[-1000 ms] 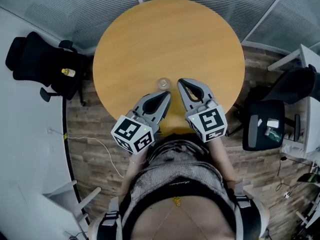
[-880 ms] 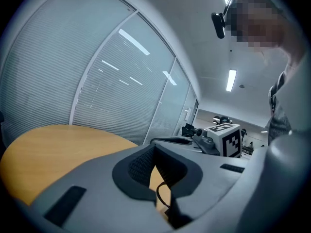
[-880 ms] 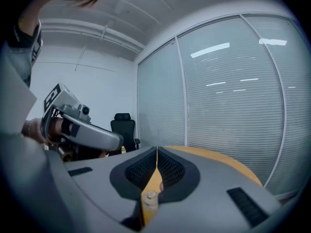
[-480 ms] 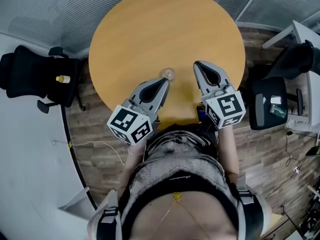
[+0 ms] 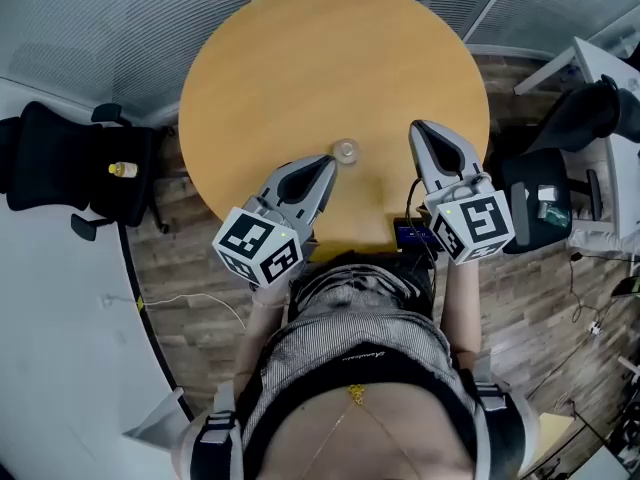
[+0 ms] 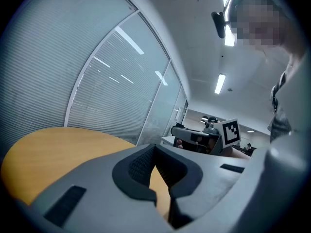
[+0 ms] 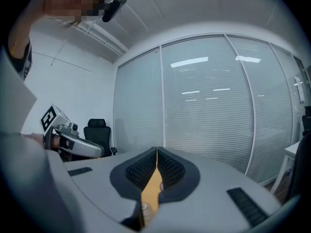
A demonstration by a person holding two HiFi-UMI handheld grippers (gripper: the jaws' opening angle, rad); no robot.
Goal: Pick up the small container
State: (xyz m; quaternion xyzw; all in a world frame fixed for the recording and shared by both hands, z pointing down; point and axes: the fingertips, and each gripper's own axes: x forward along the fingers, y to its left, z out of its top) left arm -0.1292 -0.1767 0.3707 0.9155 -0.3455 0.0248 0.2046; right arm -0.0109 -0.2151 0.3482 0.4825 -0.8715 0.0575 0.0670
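The small clear container [image 5: 346,150] stands on the round wooden table [image 5: 330,58], near its front edge. My left gripper [image 5: 328,160] is shut and empty, its tip just left of the container and a little nearer to me. My right gripper [image 5: 417,126] is also shut and empty, well to the container's right. In the right gripper view the jaws [image 7: 156,150] meet at the tip, and the container [image 7: 143,208] shows low in the gap behind them. In the left gripper view the shut jaws [image 6: 155,147] point across the table [image 6: 58,144] toward the right gripper [image 6: 204,137].
A black office chair [image 5: 60,158] with a small yellow bottle [image 5: 123,169] on it stands left of the table. Another black chair [image 5: 535,208] and a white desk [image 5: 610,88] are at the right. Glass walls with blinds ring the far side. A dark device [image 5: 412,233] hangs by the table's front edge.
My right gripper has swung to the right, away from the container. The left gripper's tip has come slightly closer to the container. Both stayed shut.
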